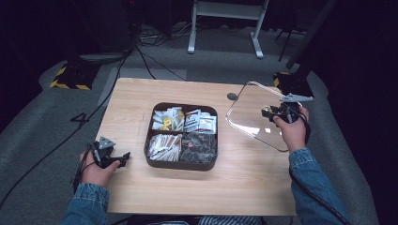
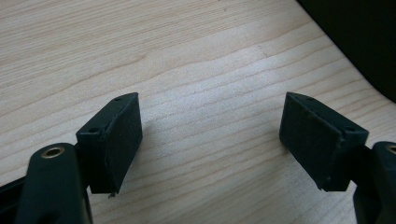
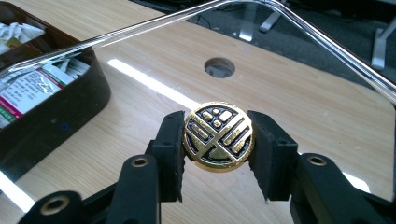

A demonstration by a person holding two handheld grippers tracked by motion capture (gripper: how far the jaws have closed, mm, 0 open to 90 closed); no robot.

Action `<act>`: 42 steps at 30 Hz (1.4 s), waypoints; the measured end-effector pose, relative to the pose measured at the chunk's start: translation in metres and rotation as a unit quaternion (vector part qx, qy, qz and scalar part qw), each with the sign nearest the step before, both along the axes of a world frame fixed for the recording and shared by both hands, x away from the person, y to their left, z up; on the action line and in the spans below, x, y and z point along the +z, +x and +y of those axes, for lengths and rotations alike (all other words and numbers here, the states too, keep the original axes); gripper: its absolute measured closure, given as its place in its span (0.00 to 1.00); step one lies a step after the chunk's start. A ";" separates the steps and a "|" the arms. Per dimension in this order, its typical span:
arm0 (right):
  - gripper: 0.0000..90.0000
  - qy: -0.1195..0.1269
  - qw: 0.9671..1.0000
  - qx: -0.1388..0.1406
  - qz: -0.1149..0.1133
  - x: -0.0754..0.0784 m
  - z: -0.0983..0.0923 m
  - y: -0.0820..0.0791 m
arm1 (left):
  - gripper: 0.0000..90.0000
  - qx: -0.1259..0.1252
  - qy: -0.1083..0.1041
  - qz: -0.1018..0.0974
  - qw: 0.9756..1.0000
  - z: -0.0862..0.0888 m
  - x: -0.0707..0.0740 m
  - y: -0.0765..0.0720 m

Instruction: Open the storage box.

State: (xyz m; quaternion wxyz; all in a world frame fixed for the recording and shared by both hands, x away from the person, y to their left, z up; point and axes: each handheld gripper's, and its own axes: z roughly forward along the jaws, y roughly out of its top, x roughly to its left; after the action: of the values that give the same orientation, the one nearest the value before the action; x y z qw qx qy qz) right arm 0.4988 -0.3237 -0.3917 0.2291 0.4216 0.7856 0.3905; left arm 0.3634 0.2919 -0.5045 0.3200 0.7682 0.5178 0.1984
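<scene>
A dark brown tray (image 1: pixel 181 165) with four compartments of sachets and tea bags sits mid-table; its corner (image 3: pixel 70 112) shows in the right gripper view. To its right, my right gripper (image 1: pixel 273 112) (image 3: pixel 218 136) is shut on the round gold-and-black knob (image 3: pixel 218 136) of a clear, rounded-square lid (image 1: pixel 248 117). The lid (image 3: pixel 327 44) hangs tilted over the table's right side, off the tray. My left gripper (image 1: pixel 123 157) (image 2: pixel 212 135) rests low near the table's left front edge. It is open, with bare wood between its pads.
The wooden table (image 1: pixel 141 98) has a round cable hole (image 1: pixel 232 96) (image 3: pixel 219 66) just behind the lid. Cables, a white stand leg (image 1: pixel 191 28) and yellow-black marked bases (image 1: pixel 70 77) lie on the grey floor beyond the table.
</scene>
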 end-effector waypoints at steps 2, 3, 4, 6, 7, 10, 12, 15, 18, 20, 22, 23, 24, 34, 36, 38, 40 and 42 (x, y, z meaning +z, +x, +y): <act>0.65 0.000 1.000 -0.003 0.002 -0.005 -0.003 0.001 | 0.24 0.001 -0.001 -0.001 1.000 0.000 0.000 0.000; 0.65 -0.002 1.000 -0.006 0.004 -0.008 -0.003 0.002 | 0.24 0.001 0.000 -0.001 1.000 0.000 0.000 0.000; 0.65 -0.005 1.000 -0.008 0.006 -0.011 -0.004 0.002 | 0.24 0.001 -0.001 -0.001 1.000 0.000 0.000 0.000; 0.65 -0.013 1.000 -0.009 0.010 -0.018 -0.005 0.001 | 0.24 0.001 0.000 -0.001 1.000 0.000 0.000 0.000; 0.65 -0.016 1.000 -0.010 0.012 -0.022 -0.005 0.001 | 0.24 0.001 0.000 -0.001 1.000 0.000 0.000 0.000; 0.65 -0.014 1.000 -0.010 0.018 -0.033 -0.006 0.000 | 0.24 0.001 0.000 -0.001 1.000 0.000 0.000 0.000; 0.65 -0.009 1.000 -0.012 0.022 -0.042 -0.006 -0.002 | 0.24 0.001 0.000 0.000 1.000 0.000 0.000 0.000; 0.65 -0.010 1.000 -0.014 0.022 -0.049 -0.006 -0.005 | 0.24 0.001 -0.001 -0.001 1.000 0.000 0.000 0.000; 0.65 0.001 0.999 -0.017 0.028 -0.064 -0.005 -0.010 | 0.24 0.000 0.000 0.000 1.000 0.000 0.000 0.000; 0.65 0.010 0.999 -0.019 0.034 -0.072 -0.005 -0.011 | 0.24 -0.001 0.000 0.000 1.000 0.000 0.000 0.000; 0.65 0.011 0.999 -0.020 0.038 -0.079 -0.005 -0.012 | 0.24 -0.002 -0.001 0.001 1.000 0.000 0.000 0.000; 0.65 0.009 0.999 -0.021 0.039 -0.081 -0.004 -0.012 | 0.24 -0.002 -0.001 0.001 1.000 0.000 0.000 0.000; 0.65 0.008 0.999 -0.022 0.040 -0.084 -0.004 -0.012 | 0.24 -0.003 0.000 0.001 1.000 0.000 0.000 0.000; 0.65 0.006 0.998 -0.032 0.048 -0.101 -0.004 -0.016 | 0.24 -0.004 -0.001 -0.001 1.000 -0.002 0.000 0.000; 0.65 0.004 0.998 -0.033 0.051 -0.103 -0.003 -0.016 | 0.24 -0.004 -0.001 -0.001 1.000 -0.002 0.000 0.000; 0.65 0.005 0.998 -0.034 0.050 -0.103 -0.003 -0.016 | 0.24 -0.004 -0.001 -0.002 1.000 -0.002 0.000 0.000; 0.65 0.004 0.998 -0.035 0.049 -0.103 -0.003 -0.016 | 0.24 -0.004 -0.002 -0.001 1.000 -0.002 0.000 0.000; 0.65 0.005 0.998 -0.037 0.050 -0.103 -0.003 -0.016 | 0.24 -0.005 -0.002 -0.001 1.000 -0.002 0.000 0.000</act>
State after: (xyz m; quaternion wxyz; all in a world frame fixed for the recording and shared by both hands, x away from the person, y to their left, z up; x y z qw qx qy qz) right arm 0.4829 -0.3262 -0.4950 0.2016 0.4702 0.7782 0.3642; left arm 0.3638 0.2899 -0.5048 0.3228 0.7698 0.5144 0.1964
